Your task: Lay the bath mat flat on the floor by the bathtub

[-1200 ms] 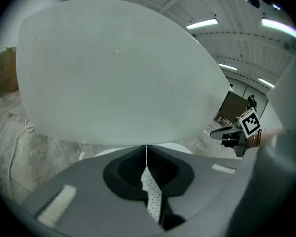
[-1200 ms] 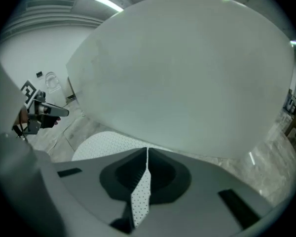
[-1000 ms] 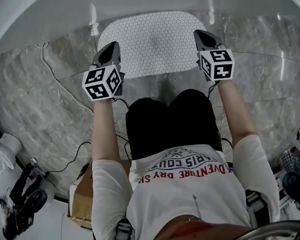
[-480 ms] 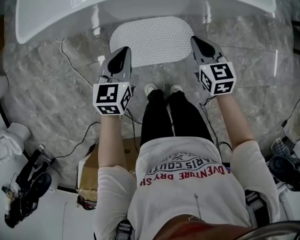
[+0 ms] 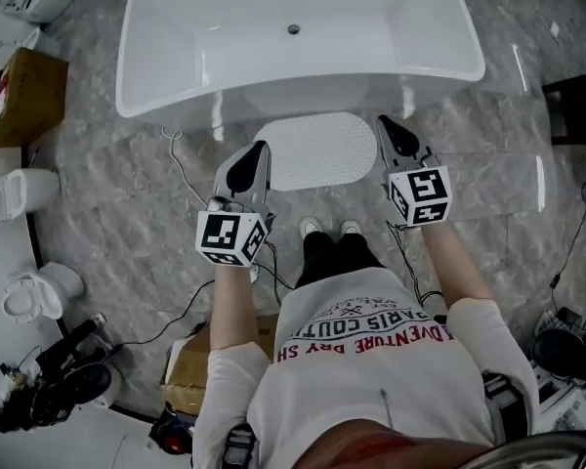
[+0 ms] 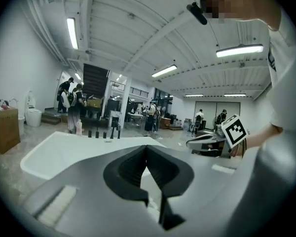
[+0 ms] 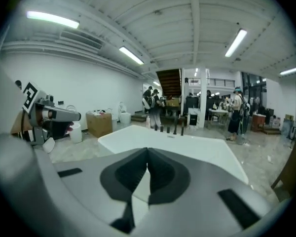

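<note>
The white dotted bath mat (image 5: 317, 150) lies flat on the grey marble floor, right against the front of the white bathtub (image 5: 303, 37). Both grippers are held up in the air above the floor, one at each side of the mat. My left gripper (image 5: 257, 150) is shut with nothing in it, its jaws pressed together (image 6: 146, 149). My right gripper (image 5: 387, 123) is likewise shut and empty (image 7: 148, 152). Both gripper views look level across the bathtub (image 6: 74, 149) (image 7: 187, 144) into the hall. The person's white shoes (image 5: 324, 228) stand just behind the mat.
A cardboard box (image 5: 20, 96) and toilets (image 5: 39, 291) stand at the left. A cable (image 5: 188, 179) trails over the floor left of the mat. Another box (image 5: 190, 360) lies behind the person. Several people (image 6: 71, 105) stand beyond the tub.
The person has stood up from a crouch. Both grippers have risen off the mat's near corners. The mat stays flat by the tub.
</note>
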A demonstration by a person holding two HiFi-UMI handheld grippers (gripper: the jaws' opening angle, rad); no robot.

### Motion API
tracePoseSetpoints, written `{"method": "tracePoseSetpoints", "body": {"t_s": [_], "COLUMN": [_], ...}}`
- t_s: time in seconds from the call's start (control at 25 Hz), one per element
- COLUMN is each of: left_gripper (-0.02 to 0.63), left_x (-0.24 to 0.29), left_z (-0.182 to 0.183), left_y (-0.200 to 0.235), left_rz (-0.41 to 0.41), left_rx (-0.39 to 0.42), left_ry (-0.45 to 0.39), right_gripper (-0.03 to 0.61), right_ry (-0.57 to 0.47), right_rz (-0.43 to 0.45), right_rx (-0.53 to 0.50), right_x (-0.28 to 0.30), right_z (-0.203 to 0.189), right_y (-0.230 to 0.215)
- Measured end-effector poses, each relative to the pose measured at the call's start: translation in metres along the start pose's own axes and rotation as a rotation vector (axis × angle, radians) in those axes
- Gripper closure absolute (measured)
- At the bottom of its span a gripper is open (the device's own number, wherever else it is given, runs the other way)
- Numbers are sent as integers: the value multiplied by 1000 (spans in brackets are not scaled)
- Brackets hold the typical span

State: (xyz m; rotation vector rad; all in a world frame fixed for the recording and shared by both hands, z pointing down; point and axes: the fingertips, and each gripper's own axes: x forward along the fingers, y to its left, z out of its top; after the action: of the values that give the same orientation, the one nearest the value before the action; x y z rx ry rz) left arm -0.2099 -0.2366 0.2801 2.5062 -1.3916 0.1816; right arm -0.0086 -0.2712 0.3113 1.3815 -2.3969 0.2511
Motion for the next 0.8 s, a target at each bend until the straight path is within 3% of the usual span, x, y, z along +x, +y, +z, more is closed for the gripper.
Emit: {"method": "tracePoseSetpoints", "body": {"t_s": [0.16, 0.4, 0.6, 0.8], "left_gripper": [601, 601, 601, 601], "left_x": [-24, -54, -80, -93], "left_z": [54, 121, 149, 155], "left_y": [-8, -19, -18, -15], "left_rz": [19, 34, 89, 140], "left_rx": [37, 93, 140, 104], "left_ry": [-68, -177, -199, -232], "right_gripper": [569, 569, 569, 571], "right_ry": [-113, -255, -303, -332], "right_rz": [-14, -17, 19, 70], "right_rx": [-68, -70, -86, -90], "right_x": [-34, -76, -95, -100], "right_z": [62, 126, 151, 163], "right_y": [8, 13, 27, 33]}}
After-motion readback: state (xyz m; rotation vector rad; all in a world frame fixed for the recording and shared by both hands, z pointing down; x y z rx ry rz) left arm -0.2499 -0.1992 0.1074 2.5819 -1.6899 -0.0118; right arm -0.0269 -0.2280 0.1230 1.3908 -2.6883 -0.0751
